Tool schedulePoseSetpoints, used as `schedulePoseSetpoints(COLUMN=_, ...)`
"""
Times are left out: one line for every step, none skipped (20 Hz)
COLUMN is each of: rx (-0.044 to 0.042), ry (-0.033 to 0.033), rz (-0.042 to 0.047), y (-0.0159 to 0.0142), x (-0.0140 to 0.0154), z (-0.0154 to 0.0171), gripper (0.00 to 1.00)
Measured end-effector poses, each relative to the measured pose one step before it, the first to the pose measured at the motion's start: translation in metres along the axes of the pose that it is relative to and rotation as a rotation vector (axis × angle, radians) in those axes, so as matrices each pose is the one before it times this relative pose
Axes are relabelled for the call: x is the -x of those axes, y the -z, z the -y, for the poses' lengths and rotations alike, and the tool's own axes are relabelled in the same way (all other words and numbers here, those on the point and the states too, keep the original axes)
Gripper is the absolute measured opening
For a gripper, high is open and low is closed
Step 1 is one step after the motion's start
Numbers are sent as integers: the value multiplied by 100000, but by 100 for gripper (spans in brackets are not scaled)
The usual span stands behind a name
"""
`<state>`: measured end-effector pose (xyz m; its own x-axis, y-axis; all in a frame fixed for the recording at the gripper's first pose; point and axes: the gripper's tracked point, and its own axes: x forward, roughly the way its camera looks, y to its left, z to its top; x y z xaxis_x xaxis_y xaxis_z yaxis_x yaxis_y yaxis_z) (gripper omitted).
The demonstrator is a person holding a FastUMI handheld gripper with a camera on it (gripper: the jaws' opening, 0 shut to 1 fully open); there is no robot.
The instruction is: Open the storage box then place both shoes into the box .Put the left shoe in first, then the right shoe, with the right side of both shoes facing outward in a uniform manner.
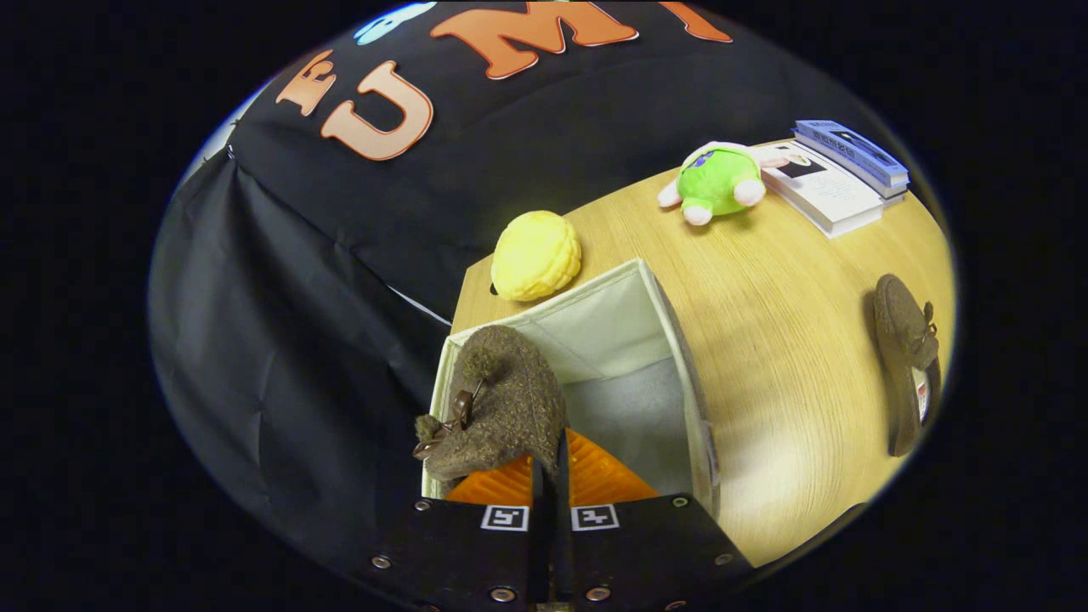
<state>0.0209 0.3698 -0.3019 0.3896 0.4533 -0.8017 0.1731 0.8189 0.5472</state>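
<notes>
A pale wooden bench (790, 340) is backed by black cloth. The open beige fabric storage box (646, 340) lies just ahead of the gripper (551, 476), which is clamped on a brown fuzzy shoe (501, 399) held over its left side. A second brown shoe (908, 365) is seen far right.

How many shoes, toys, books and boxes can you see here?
Shoes: 2, one held by the tool over the box, one on the table
Soft toys: 2, yellow and green
Books: 2
Boxes: 1
Total: 7
</notes>
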Motion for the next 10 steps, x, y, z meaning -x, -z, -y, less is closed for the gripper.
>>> schedulePoseSetpoints(rx=67, ry=736, rz=-753, y=357, x=-488, z=-92, gripper=4)
schedulePoseSetpoints(rx=-761, ry=596, rz=-1350, y=446, x=-355, z=-20, gripper=4)
schedulePoseSetpoints(rx=-1456, ry=474, rz=-1348, y=414, x=-427, z=-15, gripper=5)
schedulePoseSetpoints(rx=-1990, ry=550, rz=-1038, y=204, x=-343, z=34, gripper=7)
schedulePoseSetpoints(rx=-2388, ry=883, rz=-1255, y=459, x=-208, z=9, gripper=9)
schedulePoseSetpoints(rx=-2391, ry=1695, rz=-417, y=204, x=-296, z=295, gripper=13)
schedulePoseSetpoints(rx=-1924, ry=989, rz=-367, y=114, x=-308, z=82, gripper=14)
schedulePoseSetpoints(rx=-946, ry=137, rz=-505, y=130, x=-328, z=-74, gripper=15)
schedulePoseSetpoints(rx=94, ry=-320, rz=-1172, y=403, x=-352, z=-34, gripper=15)
schedulePoseSetpoints(rx=329, ry=-532, rz=-1707, y=421, x=-130, z=-201, gripper=16)
